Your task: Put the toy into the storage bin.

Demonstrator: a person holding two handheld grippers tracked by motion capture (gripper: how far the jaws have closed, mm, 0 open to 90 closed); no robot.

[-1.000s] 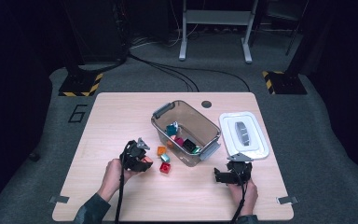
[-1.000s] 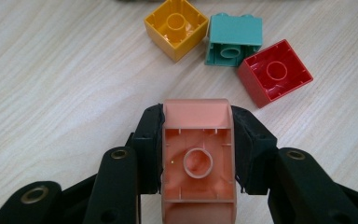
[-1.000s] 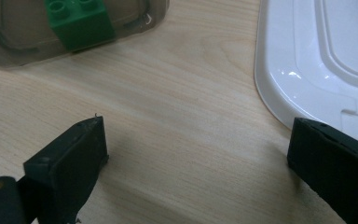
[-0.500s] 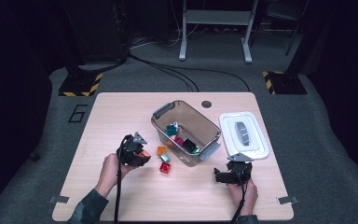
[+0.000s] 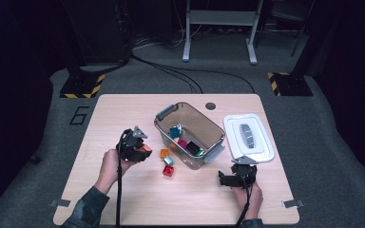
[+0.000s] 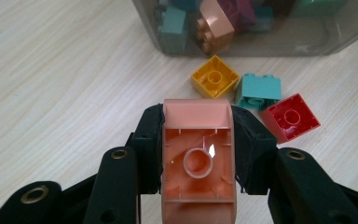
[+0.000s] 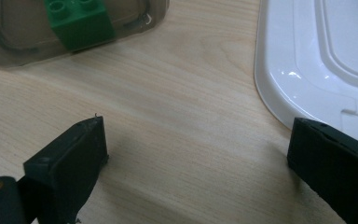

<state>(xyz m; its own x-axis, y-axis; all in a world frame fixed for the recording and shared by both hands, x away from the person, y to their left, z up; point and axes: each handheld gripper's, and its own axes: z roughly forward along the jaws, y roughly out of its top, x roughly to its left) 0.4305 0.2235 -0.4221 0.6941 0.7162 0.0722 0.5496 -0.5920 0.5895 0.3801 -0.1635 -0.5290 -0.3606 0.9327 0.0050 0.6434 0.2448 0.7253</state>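
The left gripper [image 6: 198, 140] clamps a salmon-pink plastic building brick [image 6: 198, 163], hollow underside showing, above yellow [image 6: 215, 76], teal [image 6: 258, 91] and red [image 6: 290, 117] bricks on the wooden surface [image 6: 65, 84].

1. A light wooden table [image 5: 123, 199] carries everything.
2. A clear tub [image 5: 164, 130] sits near its middle, angled to the edges.
3. A white lid [image 5: 261, 142] lies flat just right of the tub.
4. Three loose bricks lie close to the tub's near wall: yellow brick [image 6: 215, 76], teal brick [image 6: 258, 92], red brick [image 6: 290, 116].
5. A small dark spot [image 5: 211, 106], possibly a cable hole, sits near the far edge.
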